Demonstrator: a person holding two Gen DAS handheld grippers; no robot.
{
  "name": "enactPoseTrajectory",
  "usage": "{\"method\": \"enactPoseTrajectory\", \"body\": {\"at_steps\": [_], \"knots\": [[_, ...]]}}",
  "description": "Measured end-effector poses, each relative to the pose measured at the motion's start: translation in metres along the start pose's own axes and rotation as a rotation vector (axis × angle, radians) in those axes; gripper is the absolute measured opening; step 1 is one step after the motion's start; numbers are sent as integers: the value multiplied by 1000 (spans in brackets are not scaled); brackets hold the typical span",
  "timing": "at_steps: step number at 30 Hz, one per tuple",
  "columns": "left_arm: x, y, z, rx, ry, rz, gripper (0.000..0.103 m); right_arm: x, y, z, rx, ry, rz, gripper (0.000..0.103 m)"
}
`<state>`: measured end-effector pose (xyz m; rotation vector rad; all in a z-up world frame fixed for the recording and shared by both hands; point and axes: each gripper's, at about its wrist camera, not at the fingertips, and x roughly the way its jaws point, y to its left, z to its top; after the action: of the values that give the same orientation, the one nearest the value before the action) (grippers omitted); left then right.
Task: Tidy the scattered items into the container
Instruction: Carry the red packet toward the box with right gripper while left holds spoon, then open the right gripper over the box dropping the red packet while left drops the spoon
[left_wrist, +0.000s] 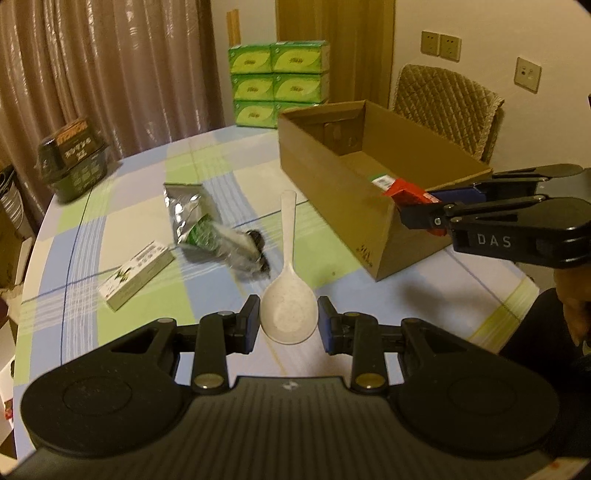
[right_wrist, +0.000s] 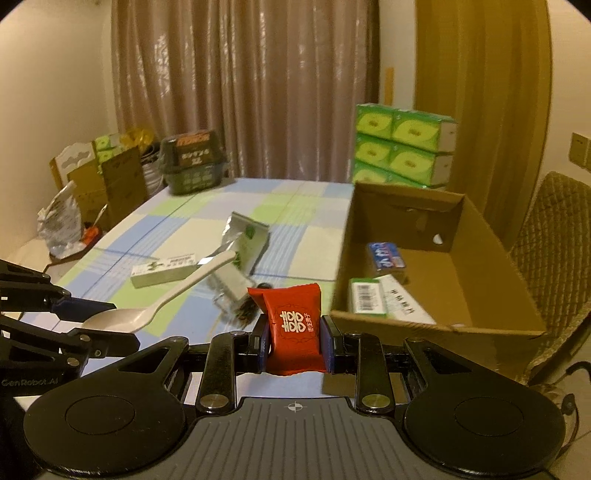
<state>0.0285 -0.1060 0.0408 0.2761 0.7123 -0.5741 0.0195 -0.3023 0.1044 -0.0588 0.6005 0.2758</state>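
Observation:
My left gripper (left_wrist: 289, 320) is shut on the bowl of a white plastic spoon (left_wrist: 288, 295), held above the table with its handle pointing away; the same spoon (right_wrist: 177, 291) shows at the left of the right wrist view. My right gripper (right_wrist: 294, 341) is shut on a red snack packet (right_wrist: 294, 325), seen from the left wrist view as the red packet (left_wrist: 406, 194) at the near corner of the open cardboard box (left_wrist: 332, 192). On the table lie a silver-green pouch (left_wrist: 188, 212), a clear-wrapped dark item (left_wrist: 243, 251) and a flat white-green carton (left_wrist: 136, 273).
Inside the cardboard box (right_wrist: 491, 325) lie a blue packet (right_wrist: 386, 256) and a green-white carton (right_wrist: 384, 301). A dark basket (left_wrist: 74, 158) stands at the table's far left edge. Green tissue packs (left_wrist: 280, 81) are stacked behind the table, and a quilted chair (left_wrist: 447, 99) stands past the box.

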Motion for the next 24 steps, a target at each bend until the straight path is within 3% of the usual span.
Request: {"method": "enactPoseTrajectory", "body": {"at_steps": [14, 24], "knots": [[19, -48, 63, 79, -82, -101, 27, -18, -67, 26, 75, -77, -121, 25], [52, -81, 108, 80, -110, -171, 27, -8, -117, 35, 99, -79, -185, 25]]}}
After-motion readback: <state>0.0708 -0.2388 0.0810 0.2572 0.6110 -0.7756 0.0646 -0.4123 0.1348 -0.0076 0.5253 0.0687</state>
